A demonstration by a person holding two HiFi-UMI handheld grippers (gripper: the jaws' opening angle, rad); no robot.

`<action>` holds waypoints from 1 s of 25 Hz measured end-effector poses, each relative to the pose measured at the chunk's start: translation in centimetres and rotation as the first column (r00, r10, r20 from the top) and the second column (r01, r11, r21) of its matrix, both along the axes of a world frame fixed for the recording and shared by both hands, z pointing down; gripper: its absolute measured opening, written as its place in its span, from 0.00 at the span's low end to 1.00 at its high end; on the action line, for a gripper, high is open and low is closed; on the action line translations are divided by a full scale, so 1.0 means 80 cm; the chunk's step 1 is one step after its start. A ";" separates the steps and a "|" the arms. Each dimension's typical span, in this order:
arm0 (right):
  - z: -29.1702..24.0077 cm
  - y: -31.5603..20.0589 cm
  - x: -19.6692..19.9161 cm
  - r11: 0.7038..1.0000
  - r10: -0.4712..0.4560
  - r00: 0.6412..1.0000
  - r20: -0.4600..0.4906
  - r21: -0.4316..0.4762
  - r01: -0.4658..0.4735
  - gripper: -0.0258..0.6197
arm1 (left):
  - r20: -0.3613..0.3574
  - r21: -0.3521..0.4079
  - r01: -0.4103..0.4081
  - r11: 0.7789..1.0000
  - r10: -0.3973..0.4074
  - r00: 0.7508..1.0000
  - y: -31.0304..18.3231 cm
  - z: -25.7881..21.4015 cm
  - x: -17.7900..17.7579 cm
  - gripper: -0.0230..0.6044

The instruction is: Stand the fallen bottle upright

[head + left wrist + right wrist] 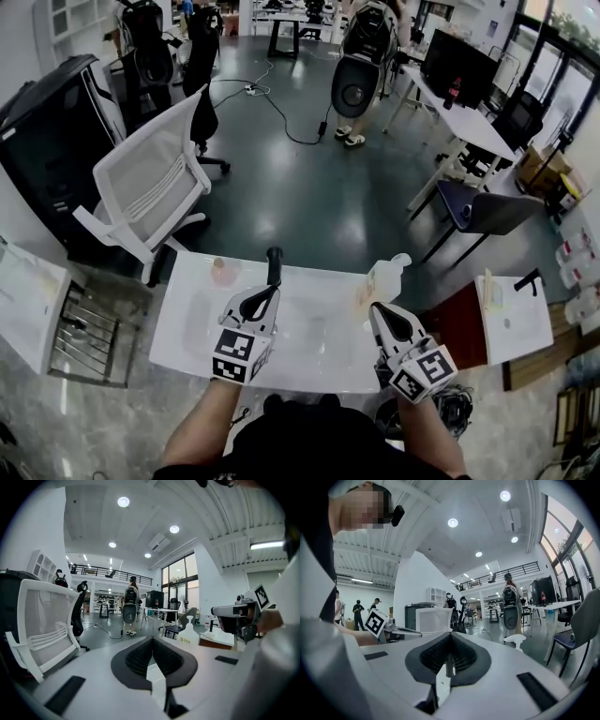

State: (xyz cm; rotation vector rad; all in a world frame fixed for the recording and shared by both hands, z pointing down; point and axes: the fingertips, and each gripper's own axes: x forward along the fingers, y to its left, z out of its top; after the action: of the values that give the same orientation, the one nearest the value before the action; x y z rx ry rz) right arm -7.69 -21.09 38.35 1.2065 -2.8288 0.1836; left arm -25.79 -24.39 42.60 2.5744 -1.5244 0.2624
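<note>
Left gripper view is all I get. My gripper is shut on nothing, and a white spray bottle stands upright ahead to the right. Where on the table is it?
Observer: In the head view the spray bottle stands by the far right corner of the table, just beyond the right gripper.
Operator: Is the right gripper holding anything?
Observer: No. The right gripper view shows its jaws together with nothing between them. The bottle's trigger head sits ahead and to their right, clear of them.
</note>
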 end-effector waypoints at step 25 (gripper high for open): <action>0.005 -0.062 0.146 0.995 -0.093 0.995 0.034 0.022 0.092 0.06 | 0.027 -0.049 0.194 0.980 -0.193 0.981 -0.042 -0.013 0.105 0.07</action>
State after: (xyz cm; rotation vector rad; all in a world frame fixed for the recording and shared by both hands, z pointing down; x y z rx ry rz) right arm 4.00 -26.03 38.74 1.0832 -2.9165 0.1727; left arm -17.36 -27.78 41.58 2.3704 -1.7374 0.3042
